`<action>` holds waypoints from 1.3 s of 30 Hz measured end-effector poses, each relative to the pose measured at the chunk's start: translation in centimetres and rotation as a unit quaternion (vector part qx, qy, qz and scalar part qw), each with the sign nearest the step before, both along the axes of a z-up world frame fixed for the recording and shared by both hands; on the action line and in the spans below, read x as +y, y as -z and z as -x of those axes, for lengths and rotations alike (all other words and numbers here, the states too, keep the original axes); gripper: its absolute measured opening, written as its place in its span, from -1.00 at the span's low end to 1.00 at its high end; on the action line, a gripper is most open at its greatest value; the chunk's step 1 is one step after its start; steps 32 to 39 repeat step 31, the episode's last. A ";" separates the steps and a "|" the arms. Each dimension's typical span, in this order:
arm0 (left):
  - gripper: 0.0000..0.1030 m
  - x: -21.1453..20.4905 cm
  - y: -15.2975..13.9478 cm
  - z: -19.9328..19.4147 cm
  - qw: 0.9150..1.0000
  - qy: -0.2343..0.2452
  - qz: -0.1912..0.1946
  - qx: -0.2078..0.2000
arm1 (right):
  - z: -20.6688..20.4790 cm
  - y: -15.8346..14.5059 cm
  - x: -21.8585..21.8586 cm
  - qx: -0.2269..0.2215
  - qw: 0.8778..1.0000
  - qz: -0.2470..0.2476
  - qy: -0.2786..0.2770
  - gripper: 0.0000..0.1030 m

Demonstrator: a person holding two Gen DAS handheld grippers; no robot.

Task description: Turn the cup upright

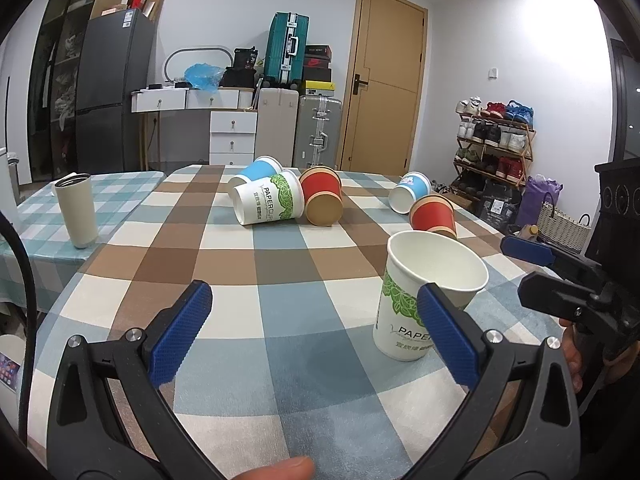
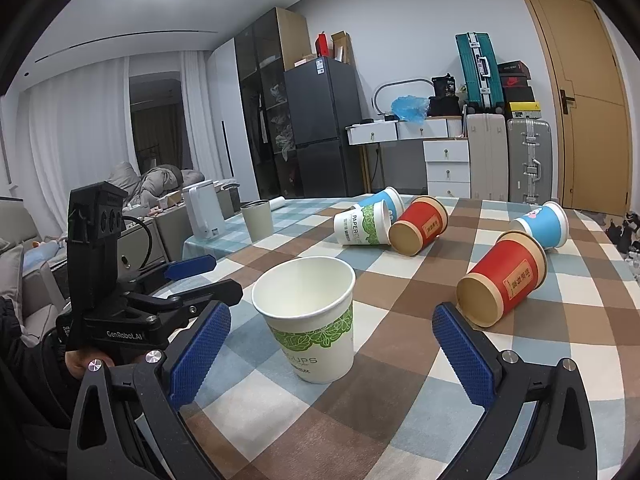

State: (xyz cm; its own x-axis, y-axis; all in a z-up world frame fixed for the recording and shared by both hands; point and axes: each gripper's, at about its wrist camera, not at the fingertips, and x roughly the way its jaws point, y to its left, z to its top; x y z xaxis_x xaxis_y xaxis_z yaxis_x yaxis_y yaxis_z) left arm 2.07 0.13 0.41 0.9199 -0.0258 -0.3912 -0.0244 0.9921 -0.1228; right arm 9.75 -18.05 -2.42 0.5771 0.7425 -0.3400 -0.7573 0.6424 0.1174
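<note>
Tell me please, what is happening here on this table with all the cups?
A person holds a gripper in each hand over a checkered table. One white paper cup already stands upright between them. Both the left gripper and the right gripper are open and hold nothing. Five more cups lie on their sides farther back, the nearest being a red cup.

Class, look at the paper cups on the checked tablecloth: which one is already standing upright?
The white cup with green leaves nearest the tongs stands mouth up. The other white leaf cup, both red and both blue cups lie on their sides.
</note>
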 end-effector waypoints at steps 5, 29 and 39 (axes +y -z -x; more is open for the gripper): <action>0.98 0.1 0.2 -0.1 1.000 -0.001 0.001 0.002 | -0.1 0.1 0.1 -0.002 1.000 0.001 0.004 1.00; 0.98 0.1 0.3 -0.2 1.000 0.000 0.001 0.000 | 0.1 0.2 0.0 0.001 1.000 0.003 0.003 1.00; 0.98 0.2 0.3 -0.2 1.000 -0.002 0.001 0.000 | 0.1 0.3 0.0 0.000 1.000 0.004 0.003 1.00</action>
